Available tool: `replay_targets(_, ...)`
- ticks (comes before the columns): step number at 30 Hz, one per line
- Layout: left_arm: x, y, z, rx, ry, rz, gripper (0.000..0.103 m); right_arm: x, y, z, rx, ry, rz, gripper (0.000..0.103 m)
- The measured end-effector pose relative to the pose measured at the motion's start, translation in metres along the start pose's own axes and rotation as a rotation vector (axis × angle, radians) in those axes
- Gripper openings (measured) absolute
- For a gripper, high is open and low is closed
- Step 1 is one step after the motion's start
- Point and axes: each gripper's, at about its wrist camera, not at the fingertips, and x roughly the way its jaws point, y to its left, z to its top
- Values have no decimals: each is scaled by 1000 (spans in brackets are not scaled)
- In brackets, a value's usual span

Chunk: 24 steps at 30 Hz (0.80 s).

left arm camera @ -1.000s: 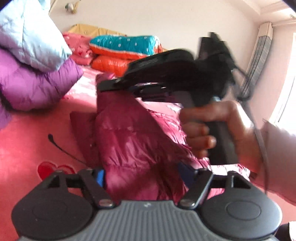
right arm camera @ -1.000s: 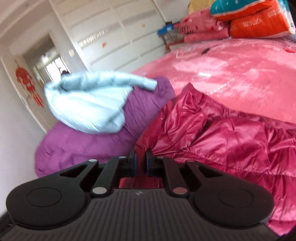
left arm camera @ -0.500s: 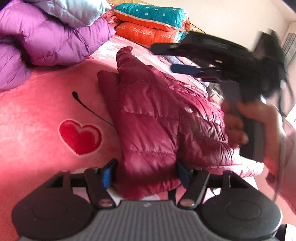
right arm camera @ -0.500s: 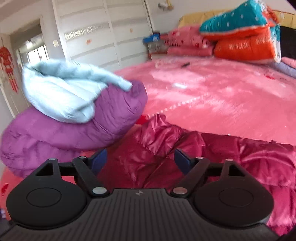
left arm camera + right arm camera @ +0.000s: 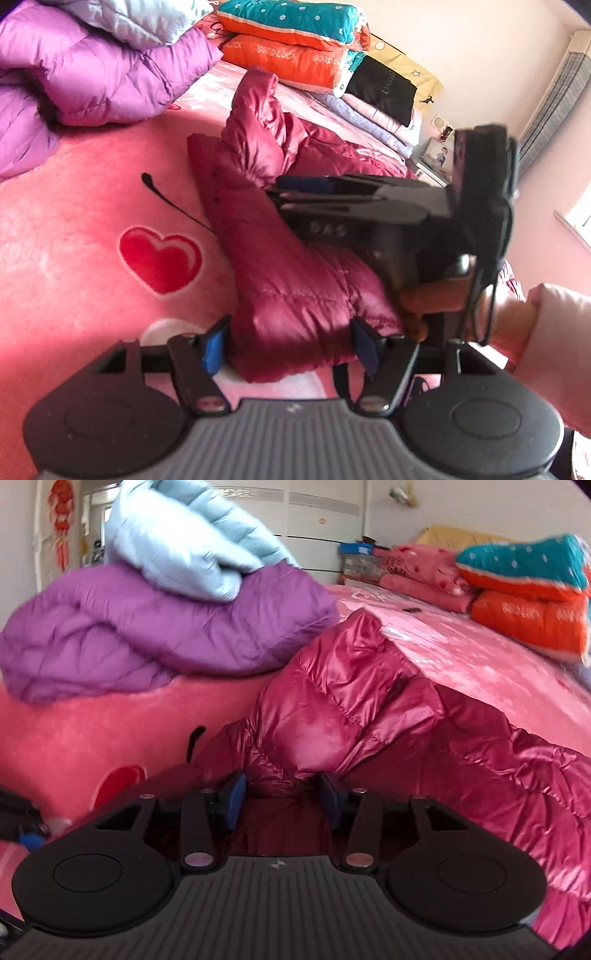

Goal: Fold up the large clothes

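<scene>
A shiny magenta down jacket lies bunched on the pink bed; it also fills the right wrist view. My left gripper is open, its blue-padded fingers either side of the jacket's near edge. My right gripper is open, its fingers over a fold of the jacket. It shows from the side in the left wrist view, pressed low onto the jacket, with the hand on its handle.
A purple down coat with a pale blue one on top lies at the left. Folded quilts, teal and orange, are stacked at the bed's far side. The pink blanket bears a red heart.
My right gripper opened, letting go of the jacket fold, then dropped back down onto the jacket. My left gripper stayed open around the jacket's near edge and tilted downward.
</scene>
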Motion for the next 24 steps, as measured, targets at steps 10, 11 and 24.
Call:
replay_targets(10, -16, 17, 6, -67, -11, -23, 67, -40, -2, 12, 79, -68, -71, 103)
replay_targets(11, -21, 15, 6, -51, -18, -6, 67, -53, -5, 13, 103, -88, -81, 103)
replay_targets(24, -82, -43, -7, -39, -178, 173, 67, -260, -89, -91, 478, -277, -508, 103)
